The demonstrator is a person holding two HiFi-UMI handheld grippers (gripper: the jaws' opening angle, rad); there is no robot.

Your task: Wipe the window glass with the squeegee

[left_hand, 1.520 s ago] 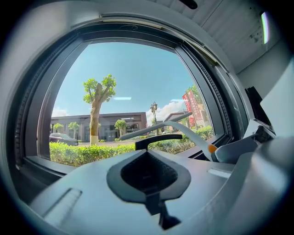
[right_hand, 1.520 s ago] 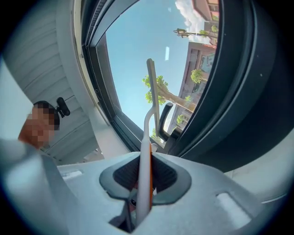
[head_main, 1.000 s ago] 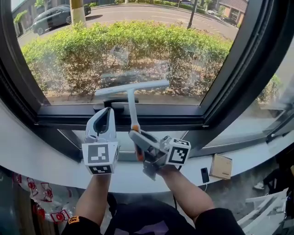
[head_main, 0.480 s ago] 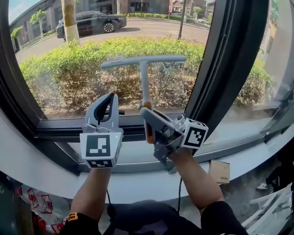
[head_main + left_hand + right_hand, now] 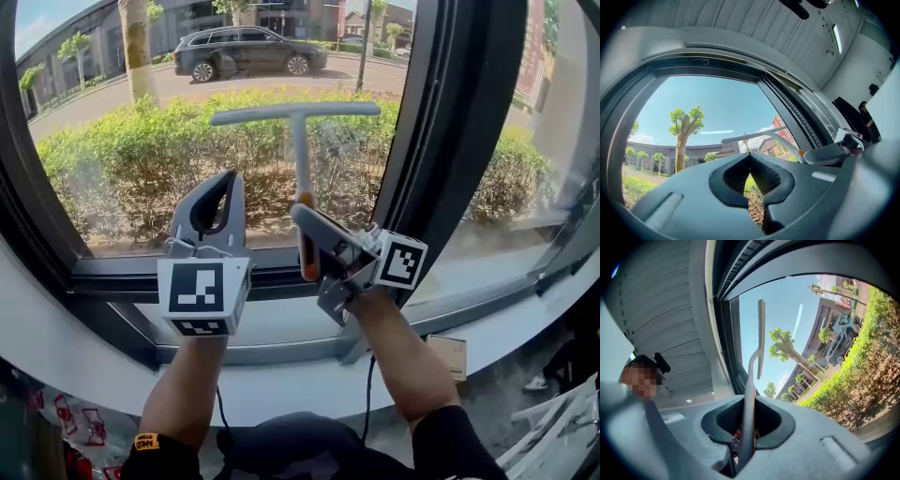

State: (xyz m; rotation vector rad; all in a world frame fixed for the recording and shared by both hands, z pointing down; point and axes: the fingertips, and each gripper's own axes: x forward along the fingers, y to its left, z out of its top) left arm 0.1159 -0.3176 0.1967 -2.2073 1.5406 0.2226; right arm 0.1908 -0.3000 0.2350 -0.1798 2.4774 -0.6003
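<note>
A grey T-shaped squeegee stands upright against the window glass, its blade level across the upper part of the pane. My right gripper is shut on its orange-tipped handle, just above the lower window frame. In the right gripper view the squeegee's stem runs up from between the jaws to the blade. My left gripper hovers beside it on the left, shut and empty, pointing at the glass. The left gripper view shows the squeegee blade and the right gripper to its right.
A thick dark mullion bounds the pane on the right, with another pane beyond it. The dark lower frame and a pale sill run below. A small cardboard box lies on the ledge at lower right. Outside are a hedge, a tree and a car.
The right gripper has carried the squeegee upward and a little to the right along the glass. The left gripper has risen slightly beside it.
</note>
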